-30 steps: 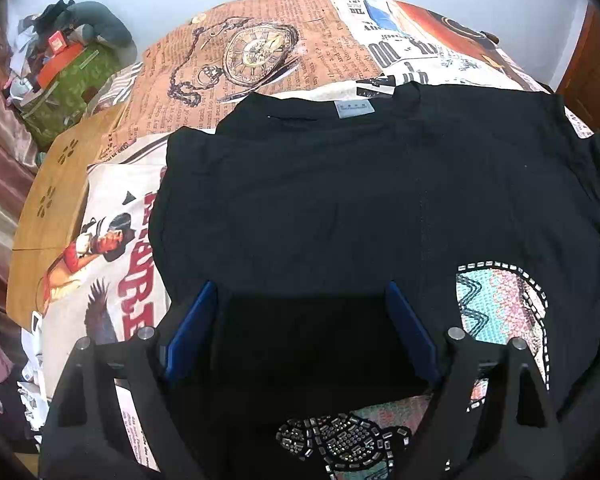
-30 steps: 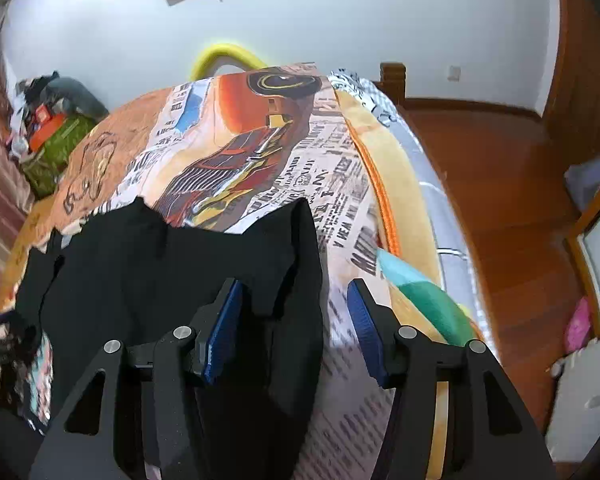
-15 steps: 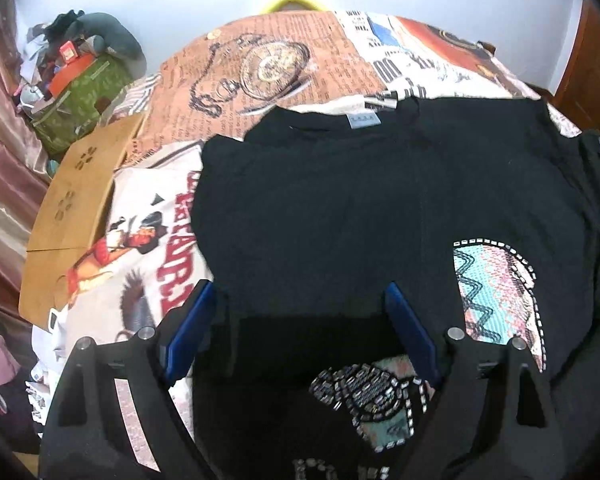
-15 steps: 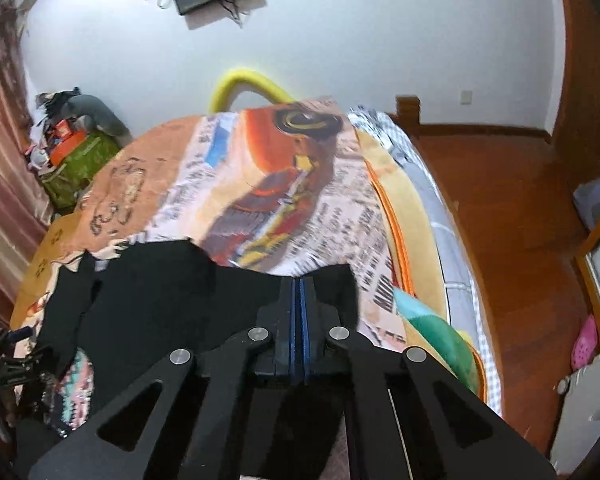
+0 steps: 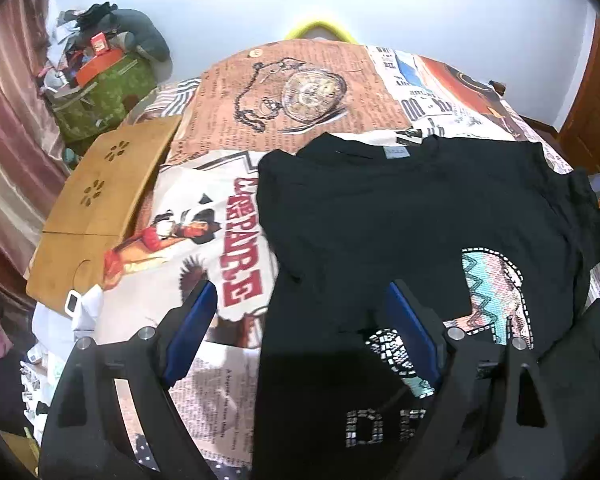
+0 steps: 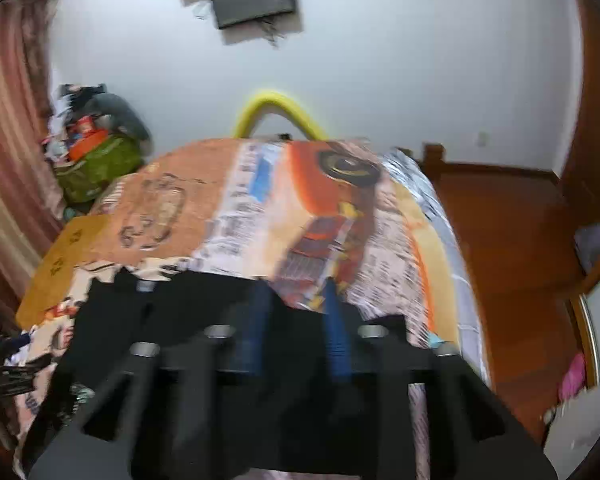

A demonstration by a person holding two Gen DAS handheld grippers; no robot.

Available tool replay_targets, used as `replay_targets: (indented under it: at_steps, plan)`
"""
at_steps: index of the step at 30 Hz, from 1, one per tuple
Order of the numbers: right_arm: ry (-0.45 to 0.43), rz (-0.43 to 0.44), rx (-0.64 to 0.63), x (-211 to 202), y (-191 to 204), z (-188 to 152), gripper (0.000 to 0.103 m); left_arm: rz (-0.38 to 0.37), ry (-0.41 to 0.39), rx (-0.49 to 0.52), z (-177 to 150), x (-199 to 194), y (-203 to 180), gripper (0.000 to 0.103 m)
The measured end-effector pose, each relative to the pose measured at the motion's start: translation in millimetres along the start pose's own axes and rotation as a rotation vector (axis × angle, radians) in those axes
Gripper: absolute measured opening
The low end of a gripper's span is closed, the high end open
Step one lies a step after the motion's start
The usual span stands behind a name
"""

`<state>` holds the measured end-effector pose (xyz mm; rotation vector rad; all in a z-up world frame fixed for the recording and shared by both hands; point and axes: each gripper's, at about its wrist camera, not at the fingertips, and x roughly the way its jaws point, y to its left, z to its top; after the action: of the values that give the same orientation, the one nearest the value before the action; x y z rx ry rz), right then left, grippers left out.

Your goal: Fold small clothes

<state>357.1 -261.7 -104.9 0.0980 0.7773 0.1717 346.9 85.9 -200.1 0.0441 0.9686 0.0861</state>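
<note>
1. My left gripper (image 5: 300, 332) is wide open. Its blue pads (image 5: 192, 328) hold nothing. The left edge of the black shirt (image 5: 400, 216) lies in the gap between them. I think I keep it open there so I can pinch that edge next.

2. My right gripper (image 6: 296, 320) looks partly open. There is a gap between its blue pads (image 6: 334, 332). The picture is blurry, so I cannot tell if any cloth is caught in it. It is just over the far right part of the shirt (image 6: 204, 300).

3. The shirt lies flat on the bed (image 5: 300, 92), with its neck and small gray tag (image 5: 396, 153) away from me. The near part is turned up, so a shiny print (image 5: 496, 292) and sparkly letters (image 5: 380, 426) show.

4. I think the fold is only just started. The sleeves and sides still lie spread out.

5. The shirt is soft and floppy, so it may slip or bunch up if I grab only one layer.

6. Left of the shirt a wooden board (image 5: 100, 196) rests on the bed. A green bag (image 5: 100, 100) with a pile of stuff sits in the far left corner.
</note>
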Motion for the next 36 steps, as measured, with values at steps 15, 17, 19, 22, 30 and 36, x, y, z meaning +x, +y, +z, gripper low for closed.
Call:
replay_targets:
  at_steps: [15, 17, 19, 22, 30, 36]
  plan:
    - [0.156, -0.02, 0.114, 70.2, -75.5, -34.6, 0.038, 0.011, 0.08, -0.012, 7.2, 38.8, -21.8, 0.086]
    - [0.147, -0.004, 0.113, 72.0, -74.0, -36.4, 0.009, 0.017, 0.074, 0.007, 8.5, 39.4, -28.6, 0.086]
    - [0.138, 0.007, 0.122, 69.2, -72.1, -36.2, 0.005, 0.024, 0.064, 0.027, 8.7, 38.0, -34.6, 0.086]
    - [0.093, 0.06, 0.118, 50.9, -63.2, -32.6, 0.003, 0.035, 0.041, 0.059, 8.1, 32.5, -42.7, 0.086]
    - [0.02, 0.162, -0.014, -2.7, -1.1, -1.2, 0.003, -0.008, -0.009, 0.048, 5.4, 10.2, -40.6, 0.086]
    - [-0.004, 0.257, -0.073, -9.0, 62.4, 17.2, 0.002, -0.027, -0.033, 0.022, -1.0, -3.4, -23.5, 0.086]
